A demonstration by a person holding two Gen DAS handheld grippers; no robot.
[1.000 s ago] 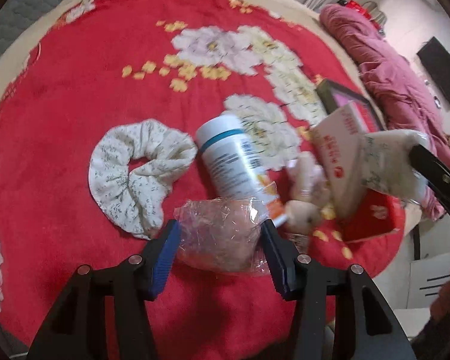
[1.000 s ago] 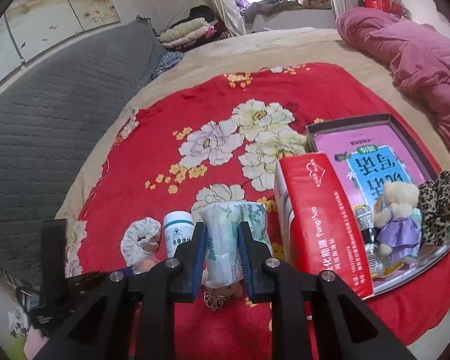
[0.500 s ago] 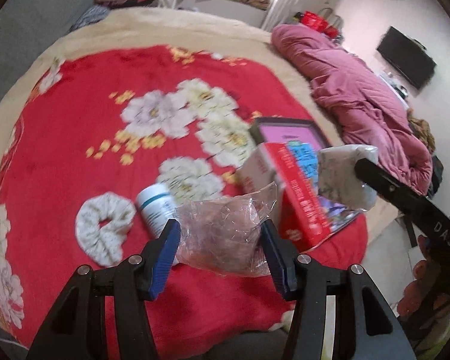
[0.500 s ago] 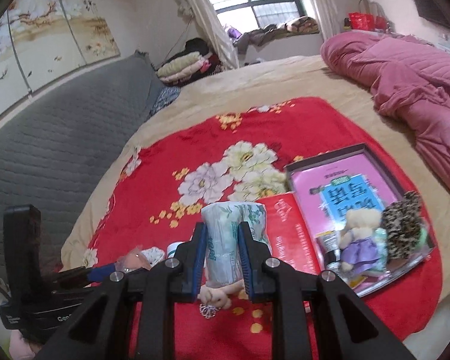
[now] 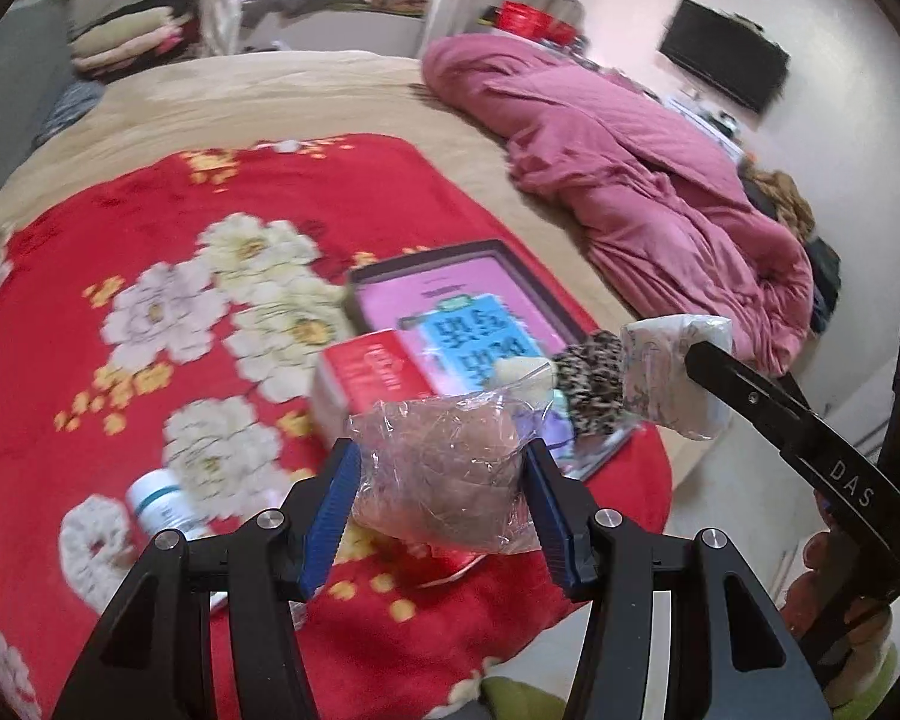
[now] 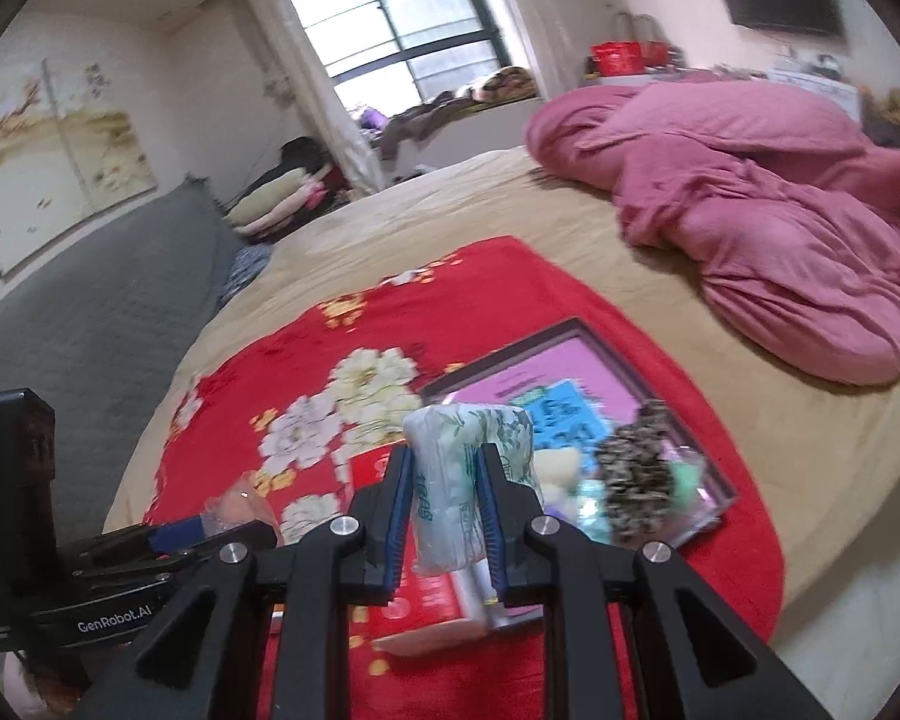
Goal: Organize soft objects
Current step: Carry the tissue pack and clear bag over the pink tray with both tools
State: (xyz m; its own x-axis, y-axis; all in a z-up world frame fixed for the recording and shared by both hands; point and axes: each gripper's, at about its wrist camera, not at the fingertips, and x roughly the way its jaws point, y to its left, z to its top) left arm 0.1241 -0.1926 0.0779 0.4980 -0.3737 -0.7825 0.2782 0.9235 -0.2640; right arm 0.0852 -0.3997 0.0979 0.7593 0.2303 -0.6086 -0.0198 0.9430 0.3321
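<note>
A: Left claw is pinching the bag; right claw is pinching the tissues. I'm lifting both off the blanket.

B: Heading where?

A: I'm swinging toward the tray, probably to drop them there.

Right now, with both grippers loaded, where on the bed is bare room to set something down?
Free: the red floral blanket left of the dark-rimmed pink tray, and the beige sheet between the blanket and the heaped pink quilt. Crowded: the tray's near corner, with a leopard-print scrunchie, and the red tissue box beside it.
</note>
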